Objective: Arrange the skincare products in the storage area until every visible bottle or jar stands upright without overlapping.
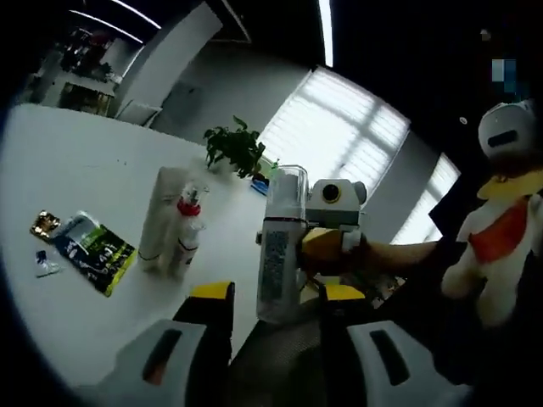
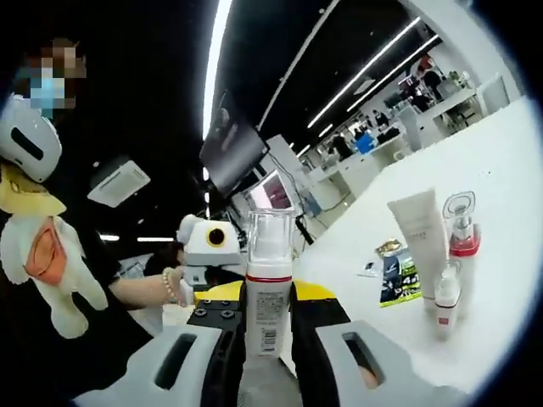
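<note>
Left gripper (image 1: 273, 298): jaws flank pump bottle (image 1: 280, 246); contact unclear.
Right gripper (image 2: 268, 297): jaws closed on pump bottle, 6 o'clock.
Tube (image 2: 418, 233), two small bottles (image 2: 458, 233): upright, 3 o'clock, on white table (image 2: 509, 170).
Risk: both grippers tugging tilts the bottle.
Sachets (image 1: 89, 248): 9 o'clock, flat.

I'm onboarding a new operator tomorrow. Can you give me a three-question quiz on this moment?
1. True or false: the pump bottle lies flat on the table.
2. What stands beside the white tube? A) small red-collared bottles B) a mug C) a book
3. Fill in: the sachets lie ____ on the table.

Key: 1 false, it is upright between the right gripper's jaws, with the left gripper close around it. 2 A, the red-collared bottles. 3 flat.
</note>
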Available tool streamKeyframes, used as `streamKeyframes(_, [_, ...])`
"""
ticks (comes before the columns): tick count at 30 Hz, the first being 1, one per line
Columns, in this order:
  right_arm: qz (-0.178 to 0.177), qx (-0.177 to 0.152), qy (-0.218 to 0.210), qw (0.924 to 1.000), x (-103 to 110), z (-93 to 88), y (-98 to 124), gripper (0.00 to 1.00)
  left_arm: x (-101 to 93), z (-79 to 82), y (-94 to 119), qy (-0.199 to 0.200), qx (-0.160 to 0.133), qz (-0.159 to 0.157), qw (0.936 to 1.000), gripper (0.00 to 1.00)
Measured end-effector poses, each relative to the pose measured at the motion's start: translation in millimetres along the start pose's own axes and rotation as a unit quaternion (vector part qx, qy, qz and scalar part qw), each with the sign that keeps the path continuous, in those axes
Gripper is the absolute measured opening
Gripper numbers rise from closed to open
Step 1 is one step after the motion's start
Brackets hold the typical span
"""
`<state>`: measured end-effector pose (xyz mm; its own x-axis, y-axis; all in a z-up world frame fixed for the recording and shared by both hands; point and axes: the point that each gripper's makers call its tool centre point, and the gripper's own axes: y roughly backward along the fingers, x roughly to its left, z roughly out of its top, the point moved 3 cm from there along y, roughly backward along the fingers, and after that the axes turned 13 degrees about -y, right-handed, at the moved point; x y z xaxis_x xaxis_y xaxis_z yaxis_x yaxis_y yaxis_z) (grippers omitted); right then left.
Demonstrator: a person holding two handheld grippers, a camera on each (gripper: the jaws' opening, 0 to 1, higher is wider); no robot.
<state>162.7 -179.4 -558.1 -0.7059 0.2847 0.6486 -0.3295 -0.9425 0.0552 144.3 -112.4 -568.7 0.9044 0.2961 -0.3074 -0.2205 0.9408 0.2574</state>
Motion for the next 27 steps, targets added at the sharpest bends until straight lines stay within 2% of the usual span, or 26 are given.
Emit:
streamKeyframes(2, [-0.005,0.028,0.047,0.9985,-3,-4.5,0,0.19,0.7,3.0,4,-0.030,0.028,-0.010,0.9991,0.35])
streamKeyframes(5, [-0.005,0.065,0.102,0.9926,-4,-11.1,-1,0.18,1.4,13.4,6,-0.057,0.040,-0.020,0.9974,0.36])
streamKeyframes(7, [-0.006,0.088,0.128,0.9879,-4,-15.9,-3,0.18,1.3,21.3,8,-0.080,0.048,-0.028,0.9952,0.36])
streamKeyframes(10, [0.003,0.102,0.152,0.9831,-2,-19.6,-6,0.18,2.0,28.9,8,-0.112,0.064,-0.034,0.9910,0.37])
streamKeyframes(15, [0.018,0.115,0.177,0.9773,2,-23.9,-10,0.18,-6.2,34.4,1,-0.159,0.094,-0.040,0.9820,0.38])
streamKeyframes(18, [0.020,0.129,0.194,0.9722,2,-26.7,-12,0.18,-15.9,35.2,-6,-0.190,0.117,-0.049,0.9735,0.37])
streamKeyframes(22, [0.022,0.139,0.205,0.9686,1,-27.4,-12,0.19,-11.7,31.1,-7,-0.221,0.150,-0.059,0.9618,0.36])
streamKeyframes(24, [0.022,0.143,0.212,0.9665,0,-27.5,-12,0.19,-1.7,28.5,-3,-0.228,0.157,-0.062,0.9588,0.35])
streamKeyframes(27, [0.024,0.151,0.217,0.9641,0,-28.3,-13,0.19,-2.1,29.1,-8,-0.242,0.162,-0.064,0.9545,0.34])
